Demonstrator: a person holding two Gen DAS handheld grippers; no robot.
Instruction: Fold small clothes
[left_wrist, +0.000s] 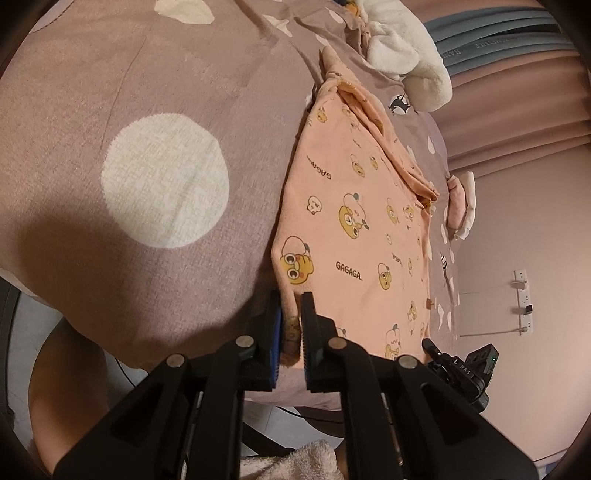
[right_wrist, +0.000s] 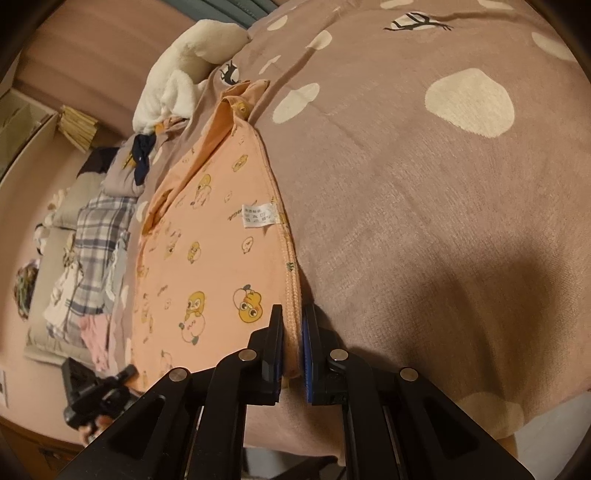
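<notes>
Our left gripper (left_wrist: 291, 332) and right gripper (right_wrist: 293, 345) each pinch a hem corner of the peach duck-print garment (left_wrist: 354, 229) on the spotted bedspread (left_wrist: 147, 110).

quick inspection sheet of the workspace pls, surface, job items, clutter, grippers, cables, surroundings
surface: mauve bedspread with large cream spots, some wrinkles.
job's things: peach cartoon-print garment lying flat on the bedspread; white care label showing near one edge.
clutter: white plush toy at the far end; pile of plaid and other clothes beside the bed.
grippers: left hand-held gripper shut on the garment's near edge; right hand-held gripper shut on the stitched hem at the opposite corner.
cables: a thin wire runs to a white power strip on the wall.
surroundings: pink walls, pink curtain.
</notes>
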